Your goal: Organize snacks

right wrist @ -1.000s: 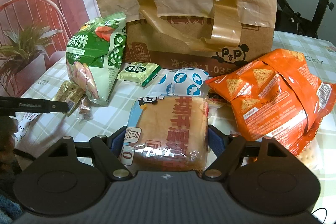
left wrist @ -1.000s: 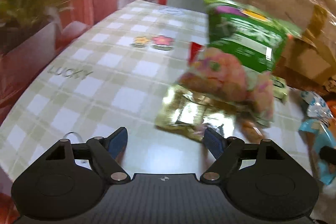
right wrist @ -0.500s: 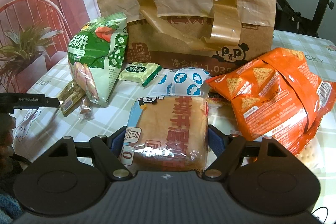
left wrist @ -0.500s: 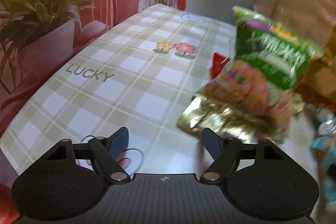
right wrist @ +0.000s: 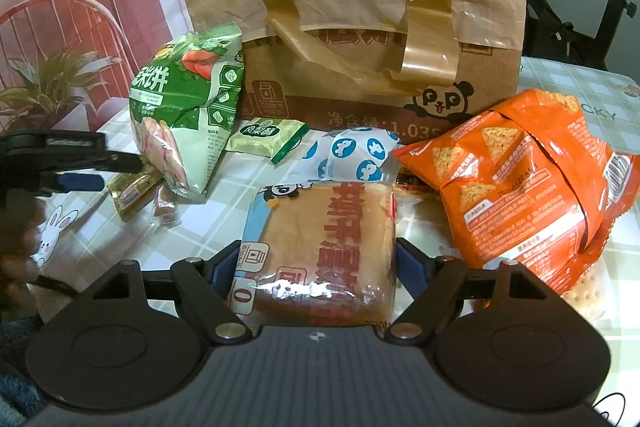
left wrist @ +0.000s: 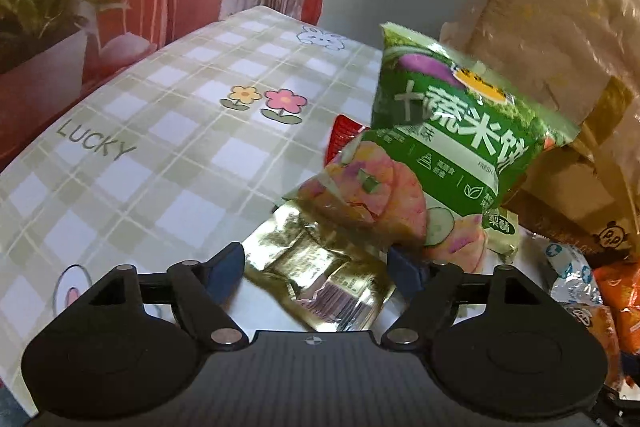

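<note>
Gold foil packet (left wrist: 320, 267), crinkled and reflective, lies flat on the checked tablecloth (left wrist: 160, 155) between the parted, opening fingers of the left gripper (left wrist: 316, 269), pads not pressing it. Green rice-cracker bag (left wrist: 452, 147) leans just behind it. Right gripper (right wrist: 316, 267) is clamped on a clear-wrapped bread loaf (right wrist: 320, 247) with red lettering.

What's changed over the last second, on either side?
The left gripper has swung toward the gold packet, which now lies between its opening jaws, not gripped; in the right view it has advanced toward the green rice-cracker bag. Unchanged: the right gripper around the bread pack, orange chip bag and brown paper bag.
</note>
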Demonstrator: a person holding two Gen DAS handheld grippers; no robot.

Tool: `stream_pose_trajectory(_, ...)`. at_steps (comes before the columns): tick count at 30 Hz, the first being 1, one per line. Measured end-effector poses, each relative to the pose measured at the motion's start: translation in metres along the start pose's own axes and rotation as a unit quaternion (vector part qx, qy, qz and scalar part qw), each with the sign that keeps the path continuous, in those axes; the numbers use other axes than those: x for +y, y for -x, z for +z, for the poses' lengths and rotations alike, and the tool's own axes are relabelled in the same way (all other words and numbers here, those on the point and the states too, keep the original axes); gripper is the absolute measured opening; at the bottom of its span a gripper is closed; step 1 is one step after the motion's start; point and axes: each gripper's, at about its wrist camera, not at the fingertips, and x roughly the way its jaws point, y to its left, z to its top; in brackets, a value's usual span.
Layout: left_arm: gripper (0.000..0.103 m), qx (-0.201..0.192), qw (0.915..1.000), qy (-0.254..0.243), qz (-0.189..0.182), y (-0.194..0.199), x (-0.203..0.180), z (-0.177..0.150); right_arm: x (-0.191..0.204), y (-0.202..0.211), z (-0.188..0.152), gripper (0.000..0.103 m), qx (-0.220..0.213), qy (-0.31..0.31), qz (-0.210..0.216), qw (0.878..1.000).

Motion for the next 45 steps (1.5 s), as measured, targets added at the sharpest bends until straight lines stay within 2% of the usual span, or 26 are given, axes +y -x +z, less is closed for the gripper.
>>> stream_pose_trajectory(7, 0.088, -0.014, 0.9970, -0.067, 0.038, -0.002, -0.014, -0.009, 0.000, 0.000, 0.000, 0.080, 0.000, 0.000, 0.000, 1.000)
stream_pose_trajectory(12, 0.088, 0.008, 0.9967, -0.074, 0.032, 0.011, -0.005, -0.012, 0.000, 0.000, 0.000, 0.080, 0.000, -0.002, 0.001, 1.000)
stream_pose_trajectory(15, 0.088, 0.028, 0.9956, -0.078, 0.045, 0.015, 0.002, -0.015, 0.000, 0.000, 0.000, 0.080, 0.000, -0.001, 0.000, 1.000)
stream_pose_trajectory(19, 0.088, 0.030, 0.9961, -0.067, 0.049, 0.021, 0.017, -0.015, 0.000, 0.000, 0.000, 0.080, 0.000, -0.003, 0.001, 1.000)
stream_pose_trajectory(26, 0.089, 0.017, 0.9961, -0.060, 0.062, 0.015, 0.030, -0.009, 0.000, 0.001, 0.000, 0.080, 0.000, -0.002, 0.002, 1.000)
stream_pose_trajectory(30, 0.087, -0.005, 0.9968, -0.067, 0.044, 0.007, 0.031, -0.007, 0.000, 0.001, -0.001, 0.080, 0.000, -0.003, 0.003, 1.000)
stream_pose_trajectory(35, 0.085, -0.025, 0.9948, -0.088, 0.045, 0.003, 0.028, -0.009, 0.000, 0.001, -0.001, 0.080, 0.000, -0.003, 0.003, 1.000)
stream_pose_trajectory(38, 0.080, -0.030, 0.9941, -0.096, 0.041, 0.004, 0.025, -0.011, -0.001, 0.001, 0.000, 0.080, 0.000, -0.004, 0.003, 1.000)
stream_pose_trajectory(40, 0.070, -0.035, 0.9935, -0.104, 0.032, 0.006, 0.023, -0.013, 0.000, 0.001, 0.000, 0.080, 0.000, -0.002, 0.002, 1.000)
stream_pose_trajectory(42, 0.049, -0.036, 0.9922, -0.119, 0.012, 0.009, 0.018, -0.014, 0.000, 0.001, 0.000, 0.080, 0.000, -0.001, 0.002, 1.000)
stream_pose_trajectory(43, 0.047, -0.035, 0.9919, -0.122, 0.005, 0.011, 0.015, -0.015, -0.001, 0.001, -0.001, 0.080, 0.000, -0.002, 0.003, 1.000)
stream_pose_trajectory(45, 0.036, -0.039, 0.9915, -0.124, 0.000, 0.015, 0.011, -0.017, -0.001, 0.001, -0.001, 0.080, 0.000, -0.003, 0.003, 1.000)
